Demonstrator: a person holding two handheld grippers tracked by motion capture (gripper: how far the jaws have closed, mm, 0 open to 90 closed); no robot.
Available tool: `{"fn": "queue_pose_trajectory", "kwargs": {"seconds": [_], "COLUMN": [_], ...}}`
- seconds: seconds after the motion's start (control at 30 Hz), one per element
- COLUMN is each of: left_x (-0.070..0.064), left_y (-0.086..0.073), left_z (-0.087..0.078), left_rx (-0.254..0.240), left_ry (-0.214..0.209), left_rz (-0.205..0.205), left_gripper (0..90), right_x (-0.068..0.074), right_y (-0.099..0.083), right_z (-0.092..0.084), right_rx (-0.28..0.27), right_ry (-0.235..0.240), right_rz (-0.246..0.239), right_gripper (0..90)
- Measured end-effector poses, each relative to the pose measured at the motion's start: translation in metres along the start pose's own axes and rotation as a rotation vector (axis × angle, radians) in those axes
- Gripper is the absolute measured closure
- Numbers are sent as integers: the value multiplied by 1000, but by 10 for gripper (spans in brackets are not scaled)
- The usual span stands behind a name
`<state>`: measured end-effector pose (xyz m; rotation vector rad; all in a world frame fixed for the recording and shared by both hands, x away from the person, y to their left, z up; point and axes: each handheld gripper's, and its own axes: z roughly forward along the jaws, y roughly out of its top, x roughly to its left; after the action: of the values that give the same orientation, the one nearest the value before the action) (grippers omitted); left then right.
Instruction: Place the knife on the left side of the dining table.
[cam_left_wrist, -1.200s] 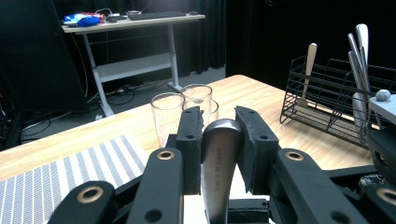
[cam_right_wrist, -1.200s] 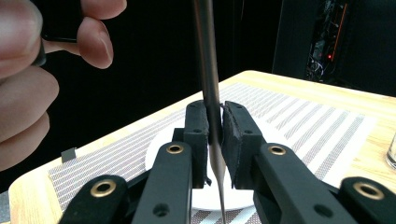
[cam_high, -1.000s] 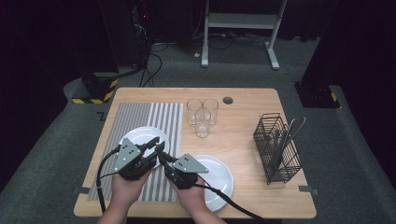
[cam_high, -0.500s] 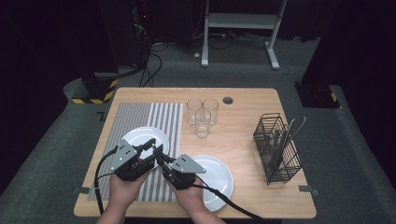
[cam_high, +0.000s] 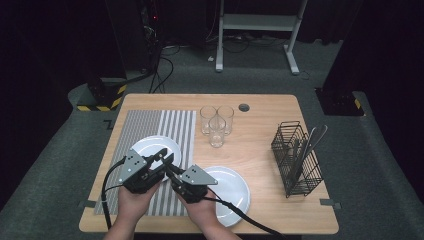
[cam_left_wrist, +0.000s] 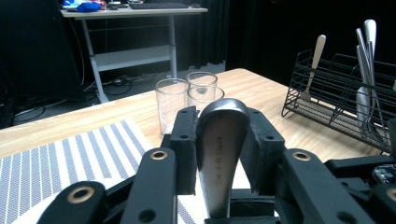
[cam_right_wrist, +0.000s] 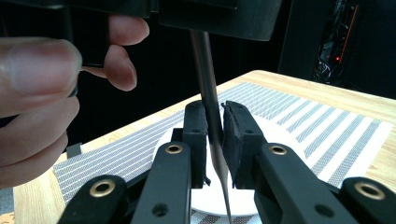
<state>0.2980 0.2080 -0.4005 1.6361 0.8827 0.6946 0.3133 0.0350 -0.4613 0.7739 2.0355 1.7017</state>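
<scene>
A piece of steel cutlery (cam_high: 168, 162) hangs over the near left of the table, between my two grippers. My left gripper (cam_high: 163, 154) has the rounded handle end (cam_left_wrist: 219, 135) between its pads. Its jaws have just been closing on that handle and now press it. From the right, my right gripper (cam_high: 171, 168) is shut on the thin shaft (cam_right_wrist: 205, 70), which runs up toward the other gripper. Both hover over the near edge of a white plate (cam_high: 145, 146) on a striped placemat (cam_high: 150, 122).
A second white plate (cam_high: 234, 195) lies on bare wood at the front centre. Three empty glasses (cam_high: 216, 125) stand mid-table. A black wire rack (cam_high: 295, 160) at the right holds several pieces of cutlery (cam_left_wrist: 366, 70).
My left gripper has edged slightly to the left, with the cutlery still between its jaws. The right gripper has kept still.
</scene>
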Motion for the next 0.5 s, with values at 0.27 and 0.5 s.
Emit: {"fn": "queue_pose_trajectory", "kwargs": {"seconds": [0.27, 0.5], "left_x": [-1, 3], "left_y": [-1, -1], "left_z": [-1, -1], "left_rx": [-1, 4], "left_ry": [25, 33], "left_rz": [25, 16], "left_gripper": [725, 725], "right_x": [-1, -2], "right_y": [0, 1], "right_z": [0, -6], "right_rx": [5, 8], "right_ry": [10, 19], "right_rz": [16, 30], "right_gripper": [780, 720]}}
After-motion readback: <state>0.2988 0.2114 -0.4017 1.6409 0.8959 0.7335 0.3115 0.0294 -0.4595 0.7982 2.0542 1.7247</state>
